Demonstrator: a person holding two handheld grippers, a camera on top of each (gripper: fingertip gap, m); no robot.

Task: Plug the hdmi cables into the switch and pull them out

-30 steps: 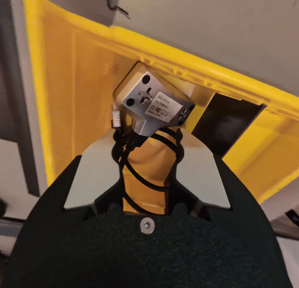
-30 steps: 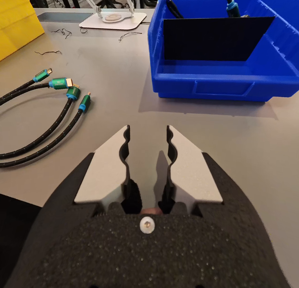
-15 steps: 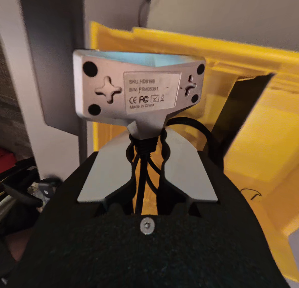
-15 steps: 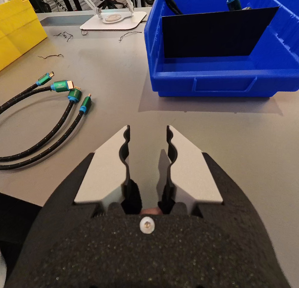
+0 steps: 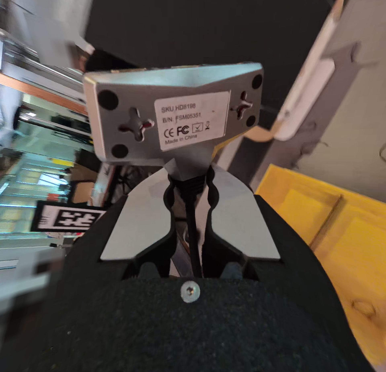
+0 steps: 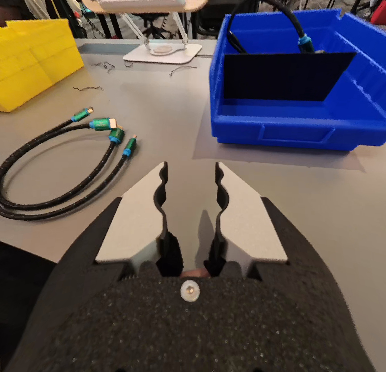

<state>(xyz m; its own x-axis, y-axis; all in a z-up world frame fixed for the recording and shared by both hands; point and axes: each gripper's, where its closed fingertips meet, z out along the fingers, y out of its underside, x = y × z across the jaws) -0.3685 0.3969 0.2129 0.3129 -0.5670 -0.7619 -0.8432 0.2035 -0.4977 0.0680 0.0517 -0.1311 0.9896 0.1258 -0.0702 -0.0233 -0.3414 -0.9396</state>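
Gripping the neck of the silver HDMI switch, the left claw is closed on the tapered stem where the black strain relief begins, and holds the unit raised in the centre of the left wrist view. The switch's underside faces the camera, showing a white label, two cross-shaped mounting slots and round black feet. Its black lead runs down between the fingers. A yellow bin sits at the right edge of that frame; the background is blurred.

In the right wrist view, the right claw hovers over the grey counter, parted and holding nothing. Braided HDMI cables lie looped at the left of the frame, their green connectors clustered near one another on the counter. A blue bin stands at the upper right, fitted with a black divider, and another cable arches behind it. A yellow bin occupies the upper left, and a white stand base sits at the top centre.
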